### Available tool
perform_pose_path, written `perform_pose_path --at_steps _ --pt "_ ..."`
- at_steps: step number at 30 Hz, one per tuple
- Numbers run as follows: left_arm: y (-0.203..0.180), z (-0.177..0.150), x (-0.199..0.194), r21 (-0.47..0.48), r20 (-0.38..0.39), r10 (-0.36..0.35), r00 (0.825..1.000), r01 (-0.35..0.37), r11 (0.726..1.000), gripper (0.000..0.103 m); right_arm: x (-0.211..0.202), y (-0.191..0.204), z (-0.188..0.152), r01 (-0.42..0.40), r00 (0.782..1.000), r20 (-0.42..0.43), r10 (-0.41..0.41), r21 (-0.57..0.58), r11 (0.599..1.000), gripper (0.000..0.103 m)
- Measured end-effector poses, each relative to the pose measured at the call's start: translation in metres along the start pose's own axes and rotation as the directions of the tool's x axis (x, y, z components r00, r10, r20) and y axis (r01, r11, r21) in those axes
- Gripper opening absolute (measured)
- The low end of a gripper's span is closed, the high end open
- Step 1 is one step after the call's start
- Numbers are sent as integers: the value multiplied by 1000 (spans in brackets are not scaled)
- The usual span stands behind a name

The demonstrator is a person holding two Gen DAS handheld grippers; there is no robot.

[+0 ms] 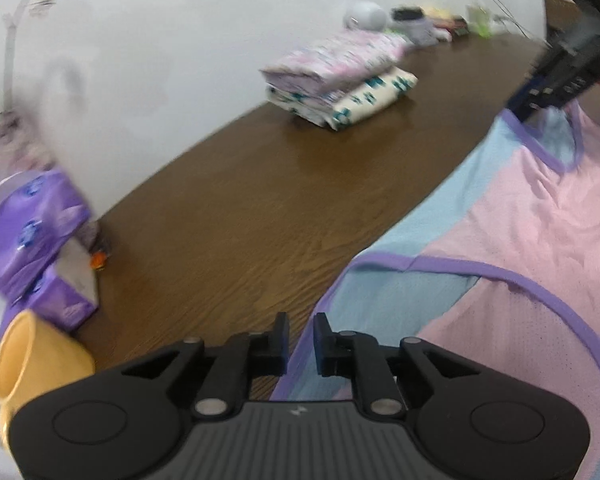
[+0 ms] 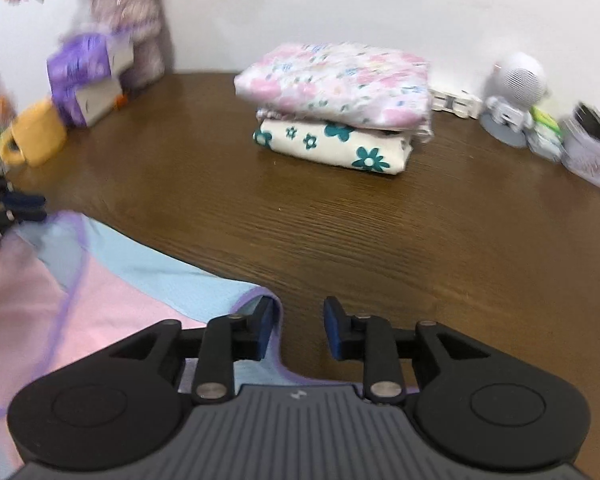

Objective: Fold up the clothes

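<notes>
Nearest, the left gripper (image 1: 301,344) is hovering over the purple-trimmed edge of the pink and blue vest (image 1: 520,232), its fingers standing a small way apart with nothing pinched between them. Likewise the right gripper (image 2: 302,328) is holding its fingers apart, wider than the left; one finger is lying over the vest's (image 2: 112,280) blue corner, the other over bare wood, and whether either is touching the cloth is hard to tell. That vest is lying spread flat on the near part of the brown wooden table (image 2: 380,232), pink panel on top and blue showing along the far edge.

Further back, near the table's middle and well apart from the vest, a stack of folded clothes (image 2: 336,108) is sitting, a pink floral piece resting on a cream one with teal flowers. Off to the left side, a yellow mug (image 2: 36,132) is standing just beside a purple tissue pack (image 2: 80,76). Against the white wall, a small white robot-shaped toy (image 2: 514,92) is sitting among blurred clutter.
</notes>
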State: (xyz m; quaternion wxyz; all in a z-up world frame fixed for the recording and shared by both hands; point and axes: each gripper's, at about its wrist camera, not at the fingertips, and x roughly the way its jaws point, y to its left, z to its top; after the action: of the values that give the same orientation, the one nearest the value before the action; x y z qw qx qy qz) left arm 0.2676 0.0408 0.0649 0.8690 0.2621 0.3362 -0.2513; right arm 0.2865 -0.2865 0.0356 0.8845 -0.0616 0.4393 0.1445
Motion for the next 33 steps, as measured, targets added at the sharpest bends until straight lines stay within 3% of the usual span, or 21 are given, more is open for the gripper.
perform_pose_path --at_steps 3,10,18,24,28,32,33 --pt "-9 8 -10 3 61 -40 997 39 999 14 -7 -1 -1 -6 1000 16 5 41 999 26" --pt "-44 37 22 61 68 -106 992 102 993 14 -23 -3 -5 -20 998 54 13 132 991 26" --pt "-36 31 48 27 17 -95 995 94 995 9 -32 22 -30 -73 997 36 72 34 997 26" --pt "-22 14 38 -37 -1 -30 1000 30 999 9 -20 10 -44 -75 997 5 74 103 992 26" --pt "-16 11 32 -73 -6 -31 999 31 997 12 -22 8 -42 -118 992 52 112 152 981 26" --pt "-16 8 31 -71 2 -23 1000 23 997 13 -21 27 -27 -136 989 71 129 100 986 26" --pt "-16 7 30 -70 4 -21 1000 21 997 12 -18 30 -24 -138 989 64 133 88 987 22"
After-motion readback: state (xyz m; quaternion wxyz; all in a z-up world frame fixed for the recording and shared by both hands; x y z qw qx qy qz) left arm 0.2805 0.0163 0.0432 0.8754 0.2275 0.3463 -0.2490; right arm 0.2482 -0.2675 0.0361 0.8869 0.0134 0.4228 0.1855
